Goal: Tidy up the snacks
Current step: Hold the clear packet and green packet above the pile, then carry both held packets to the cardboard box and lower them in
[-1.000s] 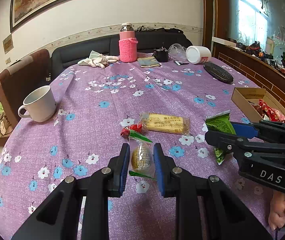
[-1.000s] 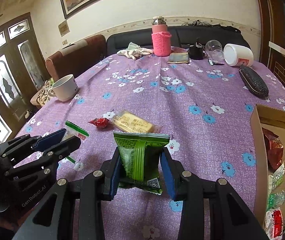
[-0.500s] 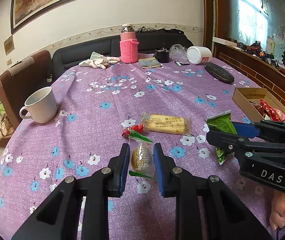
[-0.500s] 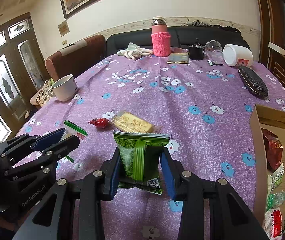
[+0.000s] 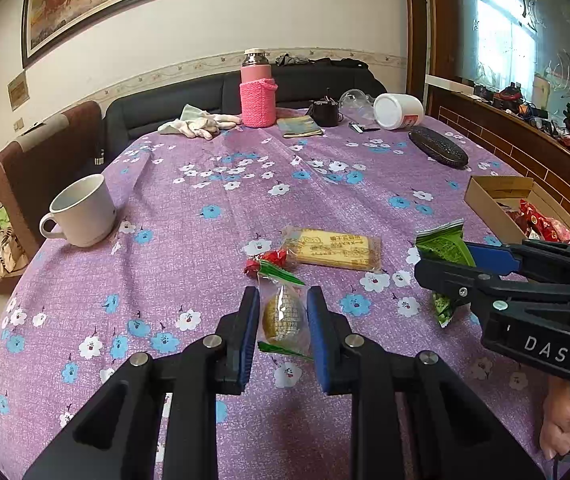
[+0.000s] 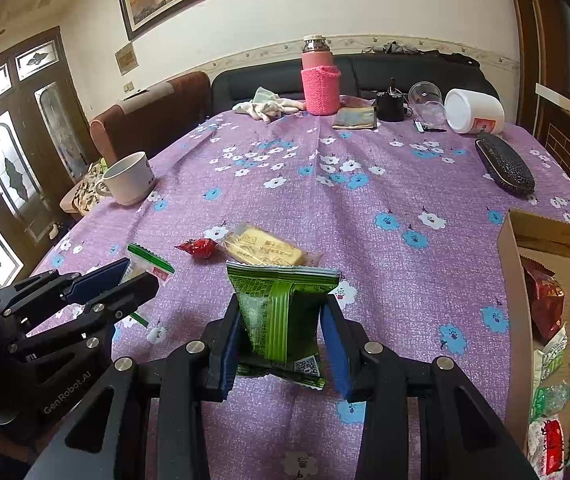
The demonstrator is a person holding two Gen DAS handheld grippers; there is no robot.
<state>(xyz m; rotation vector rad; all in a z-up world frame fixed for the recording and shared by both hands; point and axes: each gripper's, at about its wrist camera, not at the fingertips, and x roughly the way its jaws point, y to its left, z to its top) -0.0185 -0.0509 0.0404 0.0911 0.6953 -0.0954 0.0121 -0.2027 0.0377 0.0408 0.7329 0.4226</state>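
Note:
My left gripper (image 5: pixel 283 312) is shut on a clear packet with a round yellow cake (image 5: pixel 283 314), held just above the purple flowered tablecloth (image 5: pixel 205 240). My right gripper (image 6: pixel 283 320) is shut on a green snack packet (image 6: pixel 281 312), also seen in the left wrist view (image 5: pixel 443 246). A yellow biscuit packet (image 5: pixel 333 249) and a small red candy (image 5: pixel 269 260) lie on the cloth ahead of both grippers. A cardboard box (image 6: pixel 513 264) with several wrapped snacks sits at the right edge.
A white mug (image 5: pixel 81 210) stands at the left. At the far end are a pink-sleeved flask (image 5: pixel 257 94), a crumpled cloth (image 5: pixel 201 124), a tipped white jar (image 5: pixel 399 111) and a black case (image 5: pixel 439 153). A sofa lies beyond the table.
Both grippers have edged slightly with their packets still held. Nothing on the table has moved.

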